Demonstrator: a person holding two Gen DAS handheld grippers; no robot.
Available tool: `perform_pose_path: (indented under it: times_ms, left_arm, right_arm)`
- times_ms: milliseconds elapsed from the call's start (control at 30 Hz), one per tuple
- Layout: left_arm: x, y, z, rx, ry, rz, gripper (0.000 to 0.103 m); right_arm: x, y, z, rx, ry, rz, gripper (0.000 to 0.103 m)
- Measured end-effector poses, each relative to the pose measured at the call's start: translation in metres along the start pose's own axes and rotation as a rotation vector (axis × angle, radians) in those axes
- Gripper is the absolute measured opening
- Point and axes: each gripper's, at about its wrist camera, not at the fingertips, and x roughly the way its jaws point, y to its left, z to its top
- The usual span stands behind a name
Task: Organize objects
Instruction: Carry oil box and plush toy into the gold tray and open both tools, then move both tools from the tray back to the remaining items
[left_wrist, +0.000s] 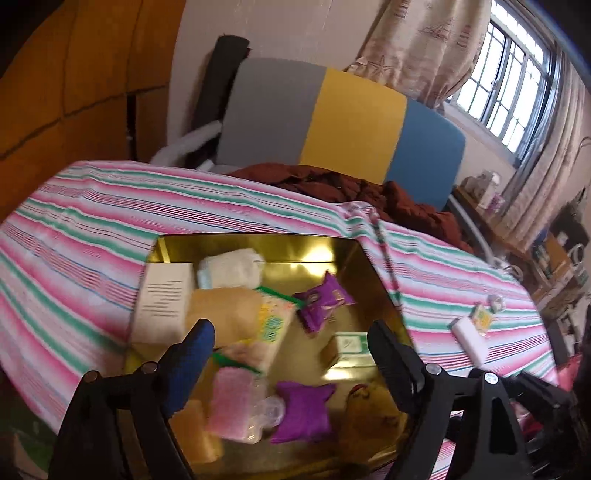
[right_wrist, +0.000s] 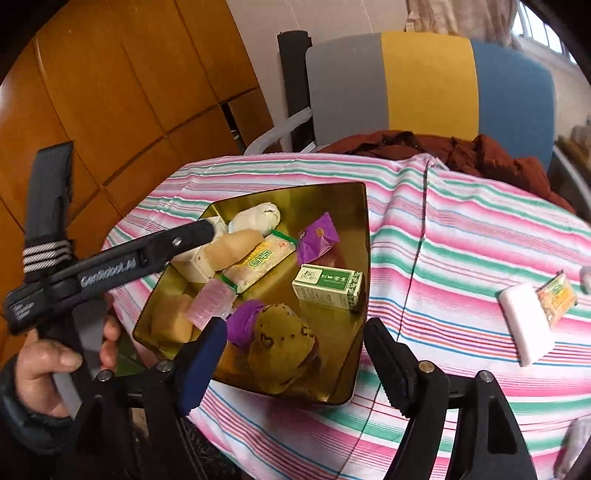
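A gold tin tray (right_wrist: 364, 206) (left_wrist: 373, 258) sits on the striped tablecloth and holds several small items: a green-and-white box (right_wrist: 327, 290) (left_wrist: 347, 347), purple packets (right_wrist: 317, 238) (left_wrist: 323, 301), a white box (left_wrist: 162, 302), a long snack pack (right_wrist: 258, 264) and a brown cookie-like piece (right_wrist: 282, 338). My left gripper (left_wrist: 291, 350) hovers open over the tray's near half, empty. My right gripper (right_wrist: 295, 350) stands open and empty above the tray's near edge. A white block (right_wrist: 526, 323) (left_wrist: 471, 336) and a small yellow packet (right_wrist: 557, 295) (left_wrist: 482, 317) lie on the cloth to the right, outside the tray.
The striped cloth (right_wrist: 461, 229) covers a round table. A chair with a grey, yellow and blue back (right_wrist: 424, 81) stands behind, a dark red garment (right_wrist: 480, 151) on it. Wooden cabinets (right_wrist: 110, 92) are to the left. A hand (right_wrist: 48, 369) holds the left gripper's handle.
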Motion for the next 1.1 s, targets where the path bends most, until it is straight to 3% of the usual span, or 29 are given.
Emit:
perform_pose_path:
  times_ms: [233, 467, 800, 1100]
  left_arm:
    - [-0.023, 0.001, -0.015, 0.042, -0.042, 0.088, 0.086]
    - [-0.037, -0.002, -0.023, 0.066, -0.062, 0.107, 0.086]
    - [-0.049, -0.021, -0.030, 0.134, -0.089, 0.089, 0.086]
    - [-0.056, -0.049, -0.028, 0.215, -0.104, 0.030, 0.086]
  right_arm:
    - [-0.007, 0.010, -0.002, -0.019, -0.037, -0.024, 0.084]
    - [-0.016, 0.017, -0.009, -0.043, -0.061, -0.051, 0.085]
    - [-0.034, 0.009, -0.013, -0.040, -0.107, -0.122, 0.089]
    - [-0.045, -0.032, -0.027, 0.039, -0.081, -0.183, 0.093]
